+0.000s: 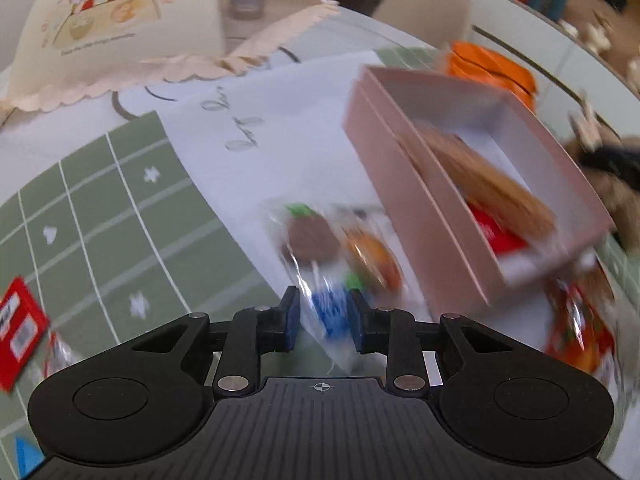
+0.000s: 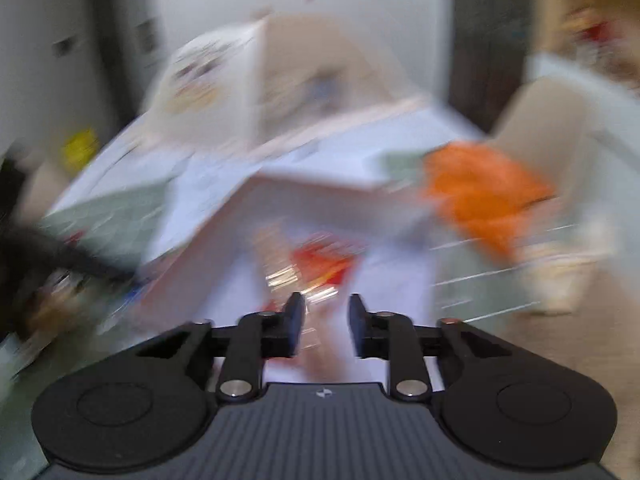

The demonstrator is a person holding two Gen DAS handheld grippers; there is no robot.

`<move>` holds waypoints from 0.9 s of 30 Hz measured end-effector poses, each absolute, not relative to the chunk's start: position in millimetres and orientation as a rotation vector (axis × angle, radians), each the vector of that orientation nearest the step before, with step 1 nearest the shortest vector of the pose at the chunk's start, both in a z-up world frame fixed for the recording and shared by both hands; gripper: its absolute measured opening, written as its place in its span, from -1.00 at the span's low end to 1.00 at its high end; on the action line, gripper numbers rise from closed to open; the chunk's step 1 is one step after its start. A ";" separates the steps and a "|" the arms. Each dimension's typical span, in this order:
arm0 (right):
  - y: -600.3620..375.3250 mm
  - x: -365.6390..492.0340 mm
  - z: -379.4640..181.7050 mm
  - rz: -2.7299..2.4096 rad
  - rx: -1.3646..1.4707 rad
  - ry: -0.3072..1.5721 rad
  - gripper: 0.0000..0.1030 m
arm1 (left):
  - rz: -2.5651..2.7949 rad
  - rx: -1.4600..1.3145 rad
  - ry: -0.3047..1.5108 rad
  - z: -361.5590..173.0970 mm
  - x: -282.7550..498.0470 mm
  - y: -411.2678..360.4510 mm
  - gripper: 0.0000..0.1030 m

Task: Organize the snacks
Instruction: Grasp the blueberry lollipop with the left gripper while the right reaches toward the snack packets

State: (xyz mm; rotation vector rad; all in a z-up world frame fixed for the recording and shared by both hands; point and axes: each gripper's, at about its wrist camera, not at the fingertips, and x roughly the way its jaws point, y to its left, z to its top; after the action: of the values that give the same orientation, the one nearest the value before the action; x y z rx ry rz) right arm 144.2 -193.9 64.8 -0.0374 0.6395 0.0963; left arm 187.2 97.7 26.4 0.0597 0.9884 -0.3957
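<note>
In the left wrist view, a red packet (image 1: 18, 330) is seen at the lower left edge, lying on a green grid-patterned mat (image 1: 100, 216) that covers part of the bench (image 1: 280, 92). A cream bag printed with cartoon children (image 1: 116, 20) stands at the upper left. At the bottom centre, the left gripper (image 1: 323, 318) is pinched on the blue end of a clear snack bag (image 1: 328, 256), in which a brown round sweet and an orange one are seen; the bag stretches away from the fingers toward the middle of the frame. To the right of it, a pink box (image 1: 404, 184) is seen open and tilted in the frame, with a tan snack and a red packet inside. An orange packet (image 1: 492, 66) lies beyond the box at the upper right, and more red and orange wrappers are blurred at the lower right. The right wrist view is heavily blurred. At its bottom centre the right gripper (image 2: 325, 322) is seen spread with a gap between its fingers, and nothing can be made out between them. Red wrappers (image 2: 320, 260) are seen just above it, within the pale box.
</note>
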 end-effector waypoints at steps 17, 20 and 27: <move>-134.6 192.2 30.0 0.223 -0.110 0.777 -0.16 | -0.201 -0.106 0.848 46.2 245.6 115.2 -0.45; -145.5 174.4 41.7 0.256 -0.074 0.759 -0.16 | -0.247 -0.095 0.866 37.3 254.8 114.9 -0.53; -176.7 125.5 55.1 0.354 0.023 0.778 -0.09 | -0.368 -0.189 0.924 30.8 221.6 131.0 -0.60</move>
State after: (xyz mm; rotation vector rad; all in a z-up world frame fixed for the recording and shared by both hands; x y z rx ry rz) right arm 125.5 -176.7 55.1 0.0228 0.7785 0.3541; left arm 221.6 131.0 30.8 -0.1890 0.9238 -0.3683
